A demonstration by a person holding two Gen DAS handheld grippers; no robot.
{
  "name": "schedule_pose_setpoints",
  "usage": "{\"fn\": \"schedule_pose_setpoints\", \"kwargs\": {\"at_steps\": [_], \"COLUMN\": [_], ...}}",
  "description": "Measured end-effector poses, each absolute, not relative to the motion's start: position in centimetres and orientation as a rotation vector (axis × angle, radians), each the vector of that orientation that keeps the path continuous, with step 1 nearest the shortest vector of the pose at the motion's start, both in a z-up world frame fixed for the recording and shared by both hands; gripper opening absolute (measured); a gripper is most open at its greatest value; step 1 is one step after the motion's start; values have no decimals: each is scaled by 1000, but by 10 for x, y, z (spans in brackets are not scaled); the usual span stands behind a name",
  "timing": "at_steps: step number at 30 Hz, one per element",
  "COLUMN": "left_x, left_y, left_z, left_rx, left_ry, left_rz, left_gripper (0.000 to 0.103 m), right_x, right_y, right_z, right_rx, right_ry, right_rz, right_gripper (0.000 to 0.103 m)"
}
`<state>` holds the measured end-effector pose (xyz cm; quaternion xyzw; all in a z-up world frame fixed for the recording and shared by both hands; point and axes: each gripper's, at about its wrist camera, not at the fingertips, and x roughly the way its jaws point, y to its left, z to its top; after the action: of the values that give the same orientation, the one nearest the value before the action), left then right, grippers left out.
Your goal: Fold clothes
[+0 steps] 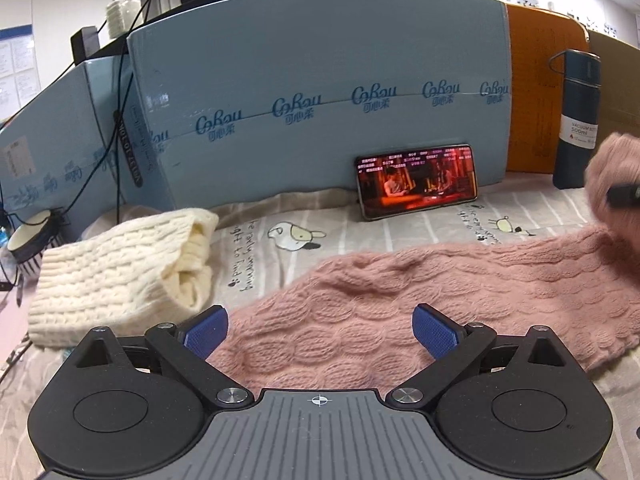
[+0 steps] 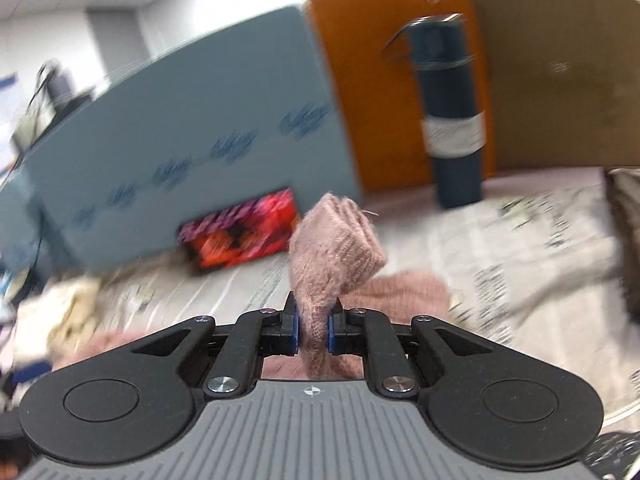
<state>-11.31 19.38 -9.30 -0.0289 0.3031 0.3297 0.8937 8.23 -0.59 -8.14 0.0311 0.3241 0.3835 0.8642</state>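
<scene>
A long pink knitted scarf (image 1: 400, 300) lies across the patterned bedsheet (image 1: 360, 224). My left gripper (image 1: 320, 332) is open, its blue pads on either side of the scarf's near end, just above it. My right gripper (image 2: 313, 326) is shut on the scarf's other end (image 2: 332, 256) and holds it lifted above the sheet; that raised end shows at the right edge of the left wrist view (image 1: 616, 172). The right wrist view is motion-blurred. A folded cream knitted piece (image 1: 120, 268) lies at the left.
A blue carton (image 1: 320, 92) and an orange board (image 1: 544, 92) stand along the back. A phone (image 1: 416, 180) with a video playing leans on the carton. A dark vacuum bottle (image 1: 576, 120) stands at the back right. Cables and a cup (image 1: 32, 236) are at the left.
</scene>
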Motion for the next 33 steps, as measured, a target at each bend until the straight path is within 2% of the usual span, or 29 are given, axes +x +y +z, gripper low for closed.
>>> {"fn": "schedule_pose_setpoints", "kwargs": {"at_steps": [1,2,3,4,6,13,18,21,23,28,31,33], "left_x": [-114,-114,-114,-115,-114,-111,-109,-110,-112,-125,-137,-143], "left_y": [195,195,196,197,198,199,200,202,204,213,222,229], "left_z": [-93,-94,-94,-94,-94,-94,-96,-95,-93,-87,-87,-92], "left_rx": [-62,-65,-68,-71,-82,-92,-91,-93,-93,-132,-196,-249], "left_ry": [631,631,631,631,628,622,637,629,617,573,552,571], "left_rz": [686,689,692,695,697,686,693,706,723,801,852,883], "left_gripper": [100,100,100,100,100,100,100,100,100,100,100,100], "right_x": [77,71,67,63,58,52,69,77,78,78,93,104], "right_y": [-2,2,5,7,11,17,22,21,14,-19,-39,-49], "right_z": [-84,-86,-87,-87,-85,-101,-128,-126,-114,-84,-90,-104], "right_rx": [49,34,22,17,5,5,73,125,158,190,206,235], "right_ry": [694,709,721,729,738,834,986,1041,1032,821,808,868], "right_rz": [826,848,870,893,920,955,974,972,966,812,635,557], "right_gripper": [21,39,48,50,62,63,75,77,77,79,81,81]}}
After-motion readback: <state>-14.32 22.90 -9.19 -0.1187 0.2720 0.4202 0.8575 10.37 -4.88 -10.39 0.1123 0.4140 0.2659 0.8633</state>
